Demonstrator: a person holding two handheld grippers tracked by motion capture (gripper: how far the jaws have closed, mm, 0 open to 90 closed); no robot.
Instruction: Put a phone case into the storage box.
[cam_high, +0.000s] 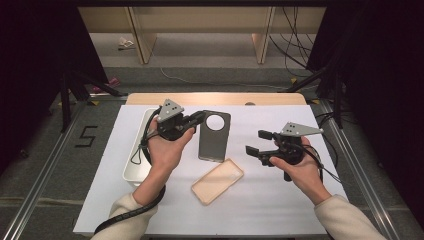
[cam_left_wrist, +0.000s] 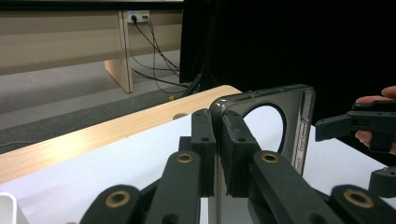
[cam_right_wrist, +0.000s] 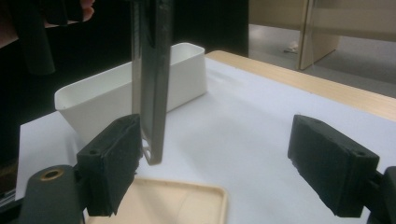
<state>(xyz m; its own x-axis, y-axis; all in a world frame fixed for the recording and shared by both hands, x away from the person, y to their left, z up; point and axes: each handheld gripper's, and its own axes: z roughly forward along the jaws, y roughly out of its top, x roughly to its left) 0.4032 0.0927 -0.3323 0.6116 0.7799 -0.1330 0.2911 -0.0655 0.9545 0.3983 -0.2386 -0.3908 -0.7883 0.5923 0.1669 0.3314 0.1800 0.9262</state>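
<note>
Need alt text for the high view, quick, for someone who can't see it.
The left tongs hold a dark phone case lifted above the white table. The right tongs hang open beside it; a beige phone case lies below, a white bin at left.

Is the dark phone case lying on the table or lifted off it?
Lifted. The left gripper is shut on the dark phone case, which hangs on edge above the white table, bottom corner clear of it.

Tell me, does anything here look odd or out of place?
Only that the dark phone case hangs in the air, pinched at one edge by the left hand-held gripper. The beige phone case lies flat on the table, slanted. The right hand-held gripper is open. Nothing looks spilled or damaged.
</note>
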